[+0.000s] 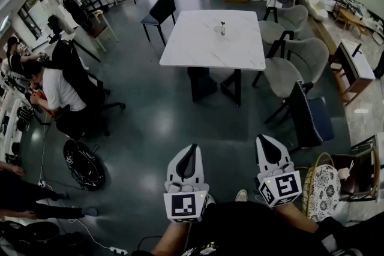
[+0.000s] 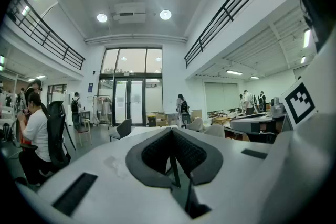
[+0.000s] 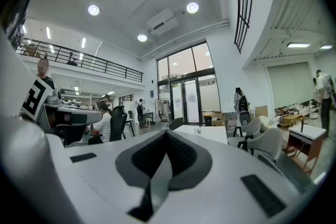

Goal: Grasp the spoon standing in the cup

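A small clear cup [image 1: 220, 29] with a dark spoon [image 1: 222, 24] standing in it sits on the far half of a white marble table [image 1: 198, 48], several steps ahead of me. Both grippers are held low and close to my body, far from the table. My left gripper [image 1: 192, 147] is shut with nothing in it, its dark pads meeting in the left gripper view [image 2: 171, 132]. My right gripper [image 1: 264, 139] is also shut and empty, with its pads [image 3: 167, 134] together. In the right gripper view the table [image 3: 210, 134] shows small beyond the jaws.
A black chair [image 1: 161, 9] stands at the table's far left and grey chairs [image 1: 289, 72] along its right. A dark blue chair [image 1: 309, 118] and a patterned seat [image 1: 324, 186] are near my right. A seated person [image 1: 57, 92] and a backpack [image 1: 84, 166] are at left. Open grey floor lies between me and the table.
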Action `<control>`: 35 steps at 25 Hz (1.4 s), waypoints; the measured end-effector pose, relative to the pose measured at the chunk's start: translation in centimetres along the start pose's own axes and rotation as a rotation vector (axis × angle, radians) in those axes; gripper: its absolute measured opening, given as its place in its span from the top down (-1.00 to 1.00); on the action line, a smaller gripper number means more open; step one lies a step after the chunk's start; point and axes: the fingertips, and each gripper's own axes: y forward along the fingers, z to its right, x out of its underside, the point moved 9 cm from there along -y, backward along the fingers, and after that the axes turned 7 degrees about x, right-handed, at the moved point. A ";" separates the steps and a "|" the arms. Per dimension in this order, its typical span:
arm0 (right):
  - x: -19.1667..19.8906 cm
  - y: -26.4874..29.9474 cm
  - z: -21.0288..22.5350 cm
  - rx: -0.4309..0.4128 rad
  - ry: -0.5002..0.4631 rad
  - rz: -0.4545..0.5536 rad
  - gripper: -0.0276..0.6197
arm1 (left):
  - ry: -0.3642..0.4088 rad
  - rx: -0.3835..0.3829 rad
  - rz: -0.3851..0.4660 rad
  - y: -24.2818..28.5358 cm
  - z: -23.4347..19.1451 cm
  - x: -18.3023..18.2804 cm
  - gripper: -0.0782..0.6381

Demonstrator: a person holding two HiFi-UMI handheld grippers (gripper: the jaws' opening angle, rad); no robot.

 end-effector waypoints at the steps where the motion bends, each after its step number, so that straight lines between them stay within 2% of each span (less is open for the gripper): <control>1: 0.0 0.1 -0.1 0.002 0.002 -0.002 0.72 | 0.000 0.000 0.004 0.1 -0.1 0.0 0.76; 16: -0.1 0.1 0.2 0.029 0.018 -0.013 0.72 | 0.005 0.022 -0.002 0.9 -0.2 0.1 0.76; 22: 0.0 -0.7 1.1 0.013 0.009 0.023 0.72 | 0.010 0.028 -0.009 1.4 1.0 0.4 0.76; 26: 0.4 -1.5 2.2 0.003 0.021 0.005 0.72 | 0.017 -0.009 -0.054 1.4 2.0 0.0 0.76; 32: 1.5 -2.7 4.7 -0.038 0.034 -0.021 0.72 | 0.022 -0.036 -0.046 0.6 5.1 0.6 0.76; 35: 1.7 -2.4 5.6 -0.047 0.045 -0.034 0.72 | 0.034 -0.062 -0.071 0.6 5.6 1.3 0.76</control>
